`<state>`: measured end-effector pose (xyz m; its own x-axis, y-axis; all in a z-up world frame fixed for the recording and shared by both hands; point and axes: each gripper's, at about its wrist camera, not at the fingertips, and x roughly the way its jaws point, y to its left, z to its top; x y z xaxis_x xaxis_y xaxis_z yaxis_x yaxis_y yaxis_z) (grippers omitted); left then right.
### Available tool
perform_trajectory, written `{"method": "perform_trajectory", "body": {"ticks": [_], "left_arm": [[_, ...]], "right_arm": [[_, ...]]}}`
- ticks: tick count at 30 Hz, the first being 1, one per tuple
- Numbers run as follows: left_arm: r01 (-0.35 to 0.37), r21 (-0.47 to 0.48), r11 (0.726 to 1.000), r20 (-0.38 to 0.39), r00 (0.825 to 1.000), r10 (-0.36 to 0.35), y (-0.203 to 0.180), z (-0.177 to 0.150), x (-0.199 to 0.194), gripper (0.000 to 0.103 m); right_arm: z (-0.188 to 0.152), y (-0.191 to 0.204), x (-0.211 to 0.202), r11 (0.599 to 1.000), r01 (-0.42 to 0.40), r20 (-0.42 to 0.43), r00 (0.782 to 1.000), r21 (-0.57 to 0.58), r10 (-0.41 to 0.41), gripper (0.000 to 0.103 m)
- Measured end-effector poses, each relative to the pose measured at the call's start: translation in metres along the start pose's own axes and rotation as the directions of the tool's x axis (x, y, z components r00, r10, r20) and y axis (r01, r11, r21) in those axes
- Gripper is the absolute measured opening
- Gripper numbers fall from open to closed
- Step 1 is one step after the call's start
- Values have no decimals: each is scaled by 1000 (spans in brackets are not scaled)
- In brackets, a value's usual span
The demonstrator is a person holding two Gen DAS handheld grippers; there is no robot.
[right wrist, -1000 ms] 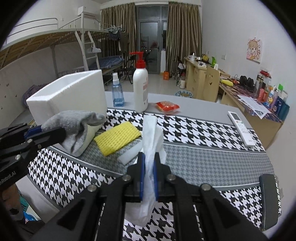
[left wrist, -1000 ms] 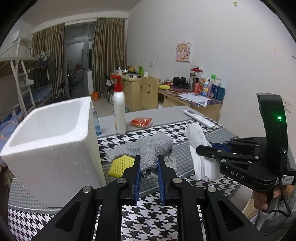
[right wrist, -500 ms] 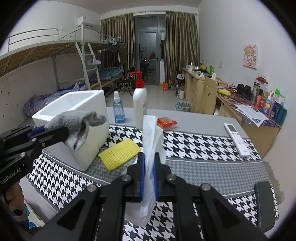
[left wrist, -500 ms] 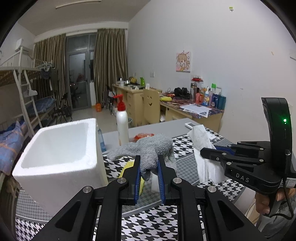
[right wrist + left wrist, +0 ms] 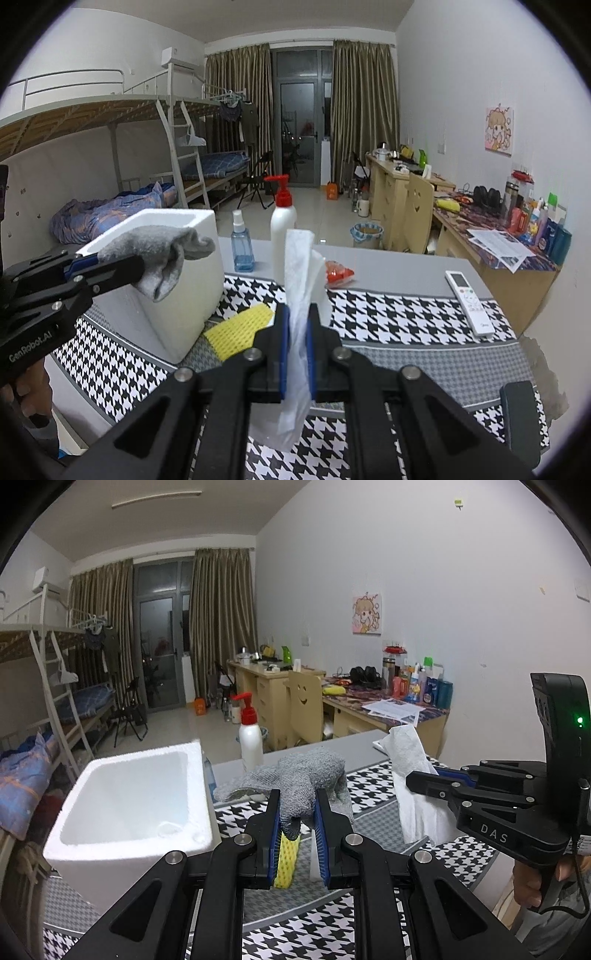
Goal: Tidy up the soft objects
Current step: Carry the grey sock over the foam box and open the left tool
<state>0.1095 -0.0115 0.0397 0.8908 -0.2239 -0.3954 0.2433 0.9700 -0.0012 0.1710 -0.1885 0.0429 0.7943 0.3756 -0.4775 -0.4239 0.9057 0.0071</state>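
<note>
My left gripper (image 5: 297, 808) is shut on a grey knitted cloth (image 5: 306, 779) and holds it in the air, to the right of the open white foam box (image 5: 133, 805). In the right wrist view the cloth (image 5: 162, 254) hangs in front of the box (image 5: 177, 295). My right gripper (image 5: 297, 332) is shut on a white tissue (image 5: 299, 280) and holds it above the table; the tissue also shows in the left wrist view (image 5: 410, 775). A yellow sponge (image 5: 240, 328) lies on the houndstooth cloth beside the box.
A white pump bottle (image 5: 282, 225), a blue spray bottle (image 5: 242, 247), a red packet (image 5: 338, 273) and a white remote (image 5: 469, 299) stand or lie on the table (image 5: 406, 273). A white block (image 5: 314, 853) lies by the sponge. Desks and a bunk bed stand behind.
Both grippers have risen with the grey cloth and the tissue. The foam box now shows from higher up, with its inside visible.
</note>
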Motion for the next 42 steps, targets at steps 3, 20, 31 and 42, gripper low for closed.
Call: {"method": "perform_trajectory", "body": {"ticks": [3,20,31,42], "left_arm": [[-6,8,1000,16,1000,6,-1,5,-2,18],[-51,2,999,61,997,50,17,19,-10,18],[-110,-17,994,91,990,111,31,28,-10,18],[-166,-32,986,108,980,168,44,31,-13,18]], "right_arm": [[5,0,-3,1000,-6,17,1000,2,6,12],[24,11,0,999,-40,61,997,-15,41,12],[36,20,6,996,-83,87,993,-31,85,12],[43,32,10,990,-127,109,985,-53,132,12]]}}
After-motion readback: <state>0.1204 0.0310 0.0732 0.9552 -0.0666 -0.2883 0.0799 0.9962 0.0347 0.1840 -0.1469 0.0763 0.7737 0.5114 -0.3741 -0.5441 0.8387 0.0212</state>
